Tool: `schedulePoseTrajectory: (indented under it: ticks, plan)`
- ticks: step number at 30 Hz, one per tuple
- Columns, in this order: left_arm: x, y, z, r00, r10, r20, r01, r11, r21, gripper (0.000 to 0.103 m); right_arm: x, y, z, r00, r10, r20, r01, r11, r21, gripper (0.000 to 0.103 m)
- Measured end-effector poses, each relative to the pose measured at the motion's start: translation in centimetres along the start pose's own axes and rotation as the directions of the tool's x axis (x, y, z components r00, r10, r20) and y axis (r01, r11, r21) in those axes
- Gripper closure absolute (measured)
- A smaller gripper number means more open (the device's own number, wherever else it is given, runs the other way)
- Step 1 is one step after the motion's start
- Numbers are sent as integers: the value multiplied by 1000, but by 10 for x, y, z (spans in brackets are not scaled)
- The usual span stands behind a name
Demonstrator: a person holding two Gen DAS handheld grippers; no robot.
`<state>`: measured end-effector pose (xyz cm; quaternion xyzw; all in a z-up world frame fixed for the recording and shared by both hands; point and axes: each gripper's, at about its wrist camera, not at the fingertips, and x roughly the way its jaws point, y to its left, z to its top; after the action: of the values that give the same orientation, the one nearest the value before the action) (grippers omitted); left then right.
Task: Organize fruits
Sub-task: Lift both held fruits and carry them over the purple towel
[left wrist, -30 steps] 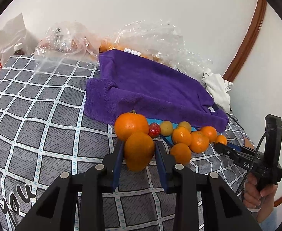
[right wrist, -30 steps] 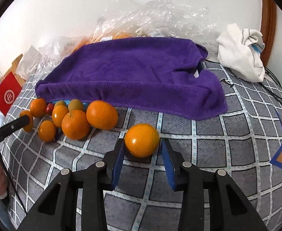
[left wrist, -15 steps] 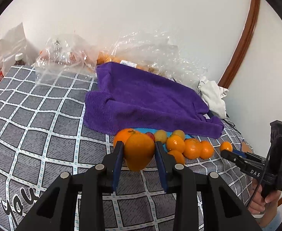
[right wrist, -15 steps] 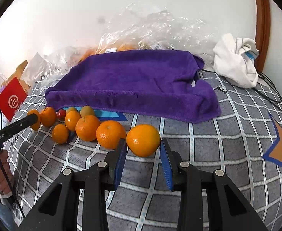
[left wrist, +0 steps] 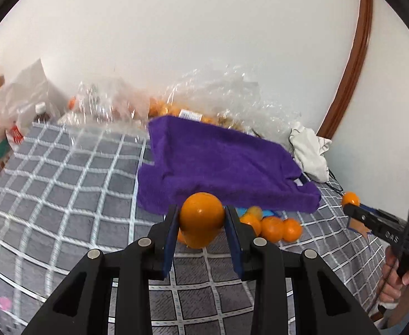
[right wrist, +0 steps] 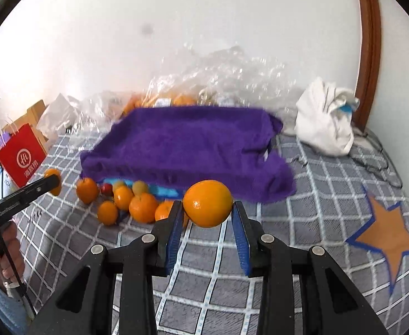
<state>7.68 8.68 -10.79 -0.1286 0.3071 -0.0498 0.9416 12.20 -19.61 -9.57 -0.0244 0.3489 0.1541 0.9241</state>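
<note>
White wall (left wrist: 176, 42) — grey checked bedspread (left wrist: 64, 195), purple towel (left wrist: 218, 162)

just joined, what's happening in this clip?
A person is sorting fruit on a grey checked cover, a handheld gripper in each hand. The left gripper is shut on one orange and the right gripper is shut on another orange, both held clear of the cover. A cluster of smaller fruit lies in front of a purple towel.
</note>
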Motion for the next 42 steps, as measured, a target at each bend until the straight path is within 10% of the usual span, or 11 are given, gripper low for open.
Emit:
schedulePoseTrajectory:
  ticks: [9,14,22,42]
  plan:
    - [-21,-11,90,996,54,70,-56,998,38,72,-5,1,81,994,12,106,-9,999,-35,68]
    - [17,-21,131,983,143,114,-156,981,118,72,21,0,123,992,23,124,-16,998,-54,68]
    - [91,-17,167,990,119,73,-125,989,75,72,89,-12,159,996,20,87,-15,998,-63,68]
    - [189,36,141,991,74,-111,-76,997,-8,72,205,-55,139,987,-6,-163,0,999,-33,68]
